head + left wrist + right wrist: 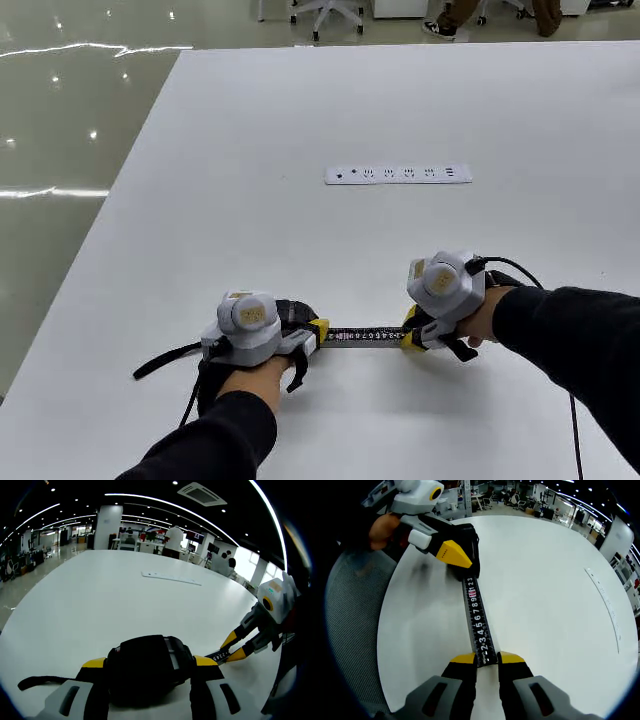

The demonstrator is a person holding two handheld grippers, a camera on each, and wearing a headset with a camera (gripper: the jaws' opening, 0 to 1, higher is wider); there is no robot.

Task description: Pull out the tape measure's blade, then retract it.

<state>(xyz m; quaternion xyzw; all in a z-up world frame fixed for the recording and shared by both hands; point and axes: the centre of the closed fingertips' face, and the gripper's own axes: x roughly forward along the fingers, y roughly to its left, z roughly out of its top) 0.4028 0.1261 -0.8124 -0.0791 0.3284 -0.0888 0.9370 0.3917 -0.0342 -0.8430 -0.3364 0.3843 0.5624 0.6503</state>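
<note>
A broad white table stands on a glossy pale floor that reflects lamps. A wheeled chair base sits beyond its far edge. Overhead, long light strips curve past a ceiling vent, with a white pillar and bright windows behind.

Bright, even overhead light fills the head view. The matte white rectangular worktop is close to washed out, with only faint, soft-edged shadows toward 6 o'clock. The glossy pale-green floor from 9 to 11 o'clock carries white glare streaks and pinpoint reflections.

In the left gripper view, curved ceiling light strips arc across 12 o'clock and a blown-out window glows near 3 o'clock. The black tape measure case sits dark, with little detail.

In the right gripper view the dark steel blade with white numerals is crisp. The grey mesh chair back at 9 o'clock smears. Straight edges bow strongly near both round views' borders.
</note>
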